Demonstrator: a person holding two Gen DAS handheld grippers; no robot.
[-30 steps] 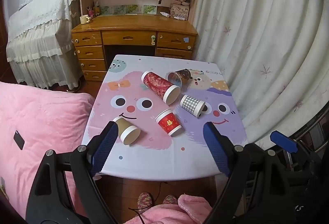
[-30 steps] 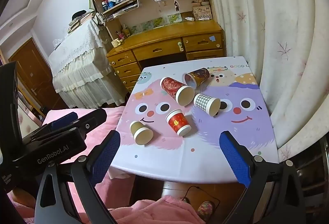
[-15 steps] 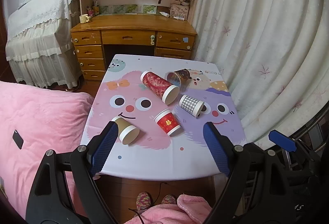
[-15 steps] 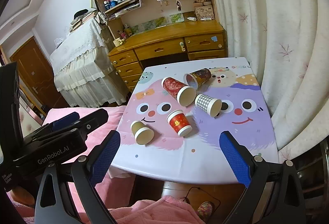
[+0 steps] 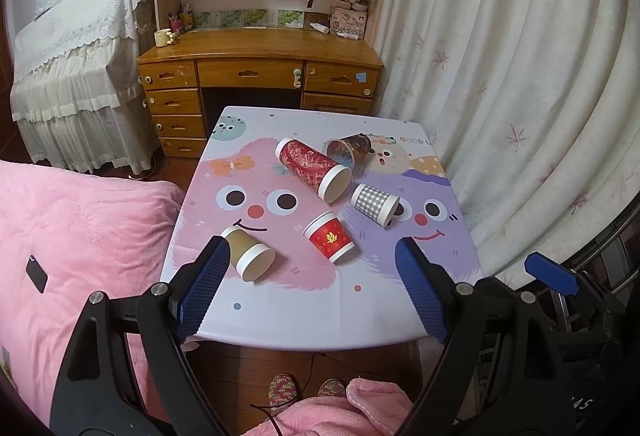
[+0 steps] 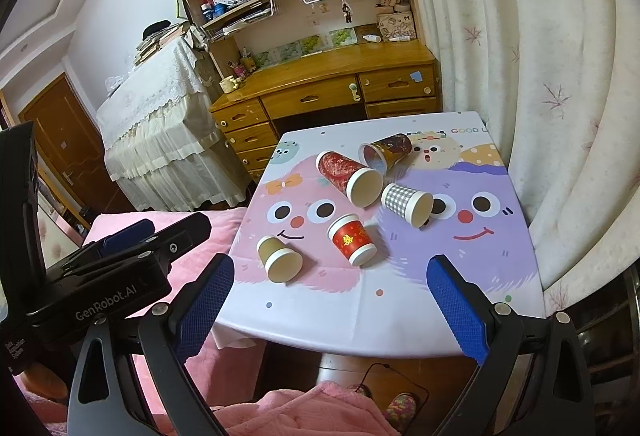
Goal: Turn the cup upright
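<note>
Cups lie tipped on their sides on the small table (image 5: 320,316) with the cartoon-face cloth, five of them, none upright. From the left wrist camera, taking the red cup (image 5: 329,236) with the gold character as the landmark: it lies near the middle of the table, mouth toward the near edge. The tan cup (image 5: 248,254) lies to its left, close to the near-left corner, just beyond the left finger's blue pad. The grey checked cup (image 5: 375,204) lies just beyond and right of the red cup, apart from it. The tall patterned red cup (image 5: 313,169) lies farther back, and the dark cup (image 5: 347,150) lies behind that one, close to it. The left gripper (image 5: 312,288) hangs over the near table edge, its fingers spread wide with nothing between them.

From the right wrist camera the red cup (image 6: 352,239) again sits mid-table. The tan cup (image 6: 279,258) is to its left, the checked cup (image 6: 407,204) beyond and right, the tall patterned cup (image 6: 349,178) behind, the dark cup (image 6: 386,152) farthest back. The right gripper (image 6: 332,300) is spread wide and holds nothing, short of the cups over the near edge. The left gripper's black body (image 6: 108,276) shows at the left, beside the table over the pink bedding (image 6: 224,228).
</note>
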